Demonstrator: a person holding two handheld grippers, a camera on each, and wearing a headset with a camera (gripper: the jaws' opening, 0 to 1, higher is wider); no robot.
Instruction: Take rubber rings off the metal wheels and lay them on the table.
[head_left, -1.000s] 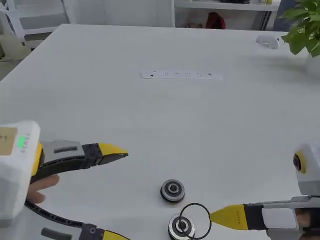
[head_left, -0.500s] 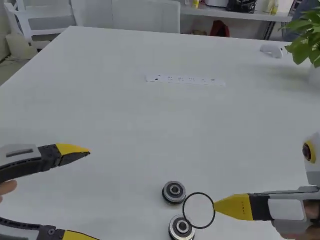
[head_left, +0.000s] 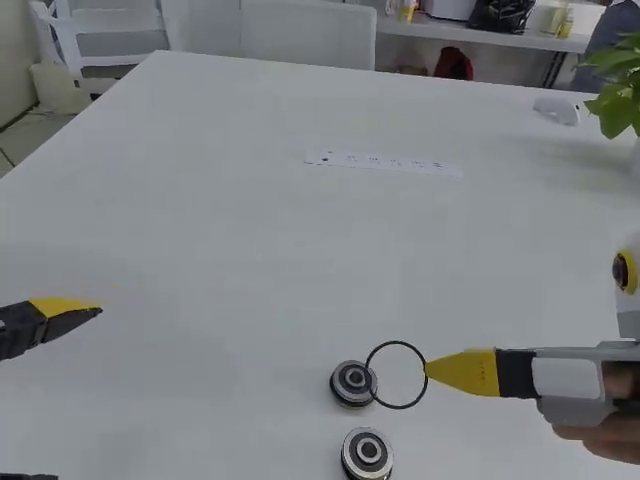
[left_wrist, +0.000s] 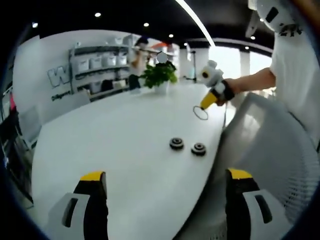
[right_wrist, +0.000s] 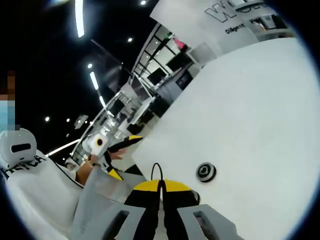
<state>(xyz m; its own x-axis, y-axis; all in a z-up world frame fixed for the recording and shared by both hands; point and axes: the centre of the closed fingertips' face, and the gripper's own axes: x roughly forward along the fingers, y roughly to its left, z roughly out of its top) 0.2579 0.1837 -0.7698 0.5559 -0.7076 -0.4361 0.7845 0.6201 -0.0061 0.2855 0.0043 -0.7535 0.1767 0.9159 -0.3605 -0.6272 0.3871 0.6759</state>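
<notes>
Right gripper (head_left: 430, 372) jaws pinch a rubber ring (head_left: 397, 343), held off the metal wheels (head_left: 352, 382). Left gripper (left_wrist: 165, 174) jaws spread. Next, likely: lower ring onto bare worktop (head_left: 250, 230) and let go.

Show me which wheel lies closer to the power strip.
The farther wheel, beside the ring in the head view; the other wheel lies nearer the camera.
</notes>
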